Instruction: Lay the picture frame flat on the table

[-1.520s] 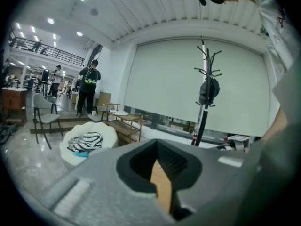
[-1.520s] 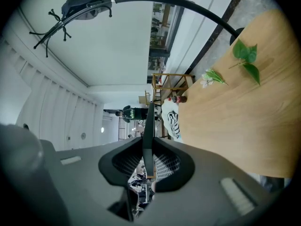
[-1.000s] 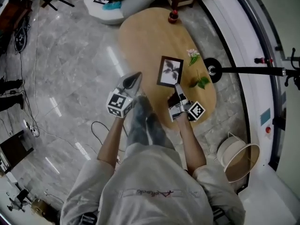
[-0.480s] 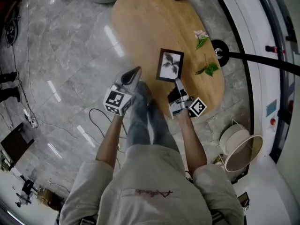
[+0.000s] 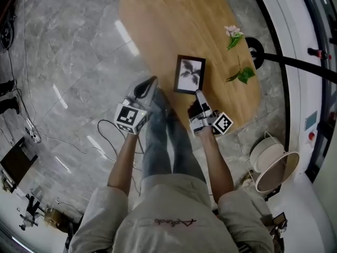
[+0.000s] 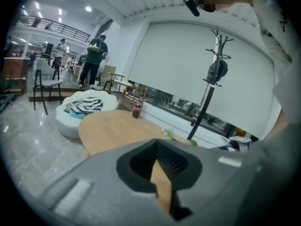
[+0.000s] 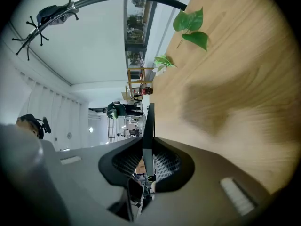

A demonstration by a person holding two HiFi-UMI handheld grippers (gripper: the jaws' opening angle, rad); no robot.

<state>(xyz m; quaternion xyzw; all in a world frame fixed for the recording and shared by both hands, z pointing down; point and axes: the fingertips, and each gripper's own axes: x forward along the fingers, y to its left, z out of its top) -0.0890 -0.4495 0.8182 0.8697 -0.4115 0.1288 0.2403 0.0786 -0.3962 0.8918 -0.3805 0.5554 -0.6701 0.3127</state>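
The right tool (image 5: pixel 199 95) stays clamped on the near edge of the picture frame (image 5: pixel 189 75), which keeps its face up close to the table's (image 5: pixel 168 25) near edge; its pose has hardly changed. The left tool (image 5: pixel 150 84) still hangs off that edge, jaws nearly together on nothing.

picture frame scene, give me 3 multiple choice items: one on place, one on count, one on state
1. The picture frame is over: A grey floor; B wooden table; C a shelf.
2. Plant sprigs on the table: A none; B five; C two.
3. The right gripper is: A shut on the frame; B open, empty; C shut on a leaf.
1 B, wood shows all round it. 2 C, a pink-flowered sprig and a green-leaved sprig. 3 A, the frame's edge sits pinched in it.
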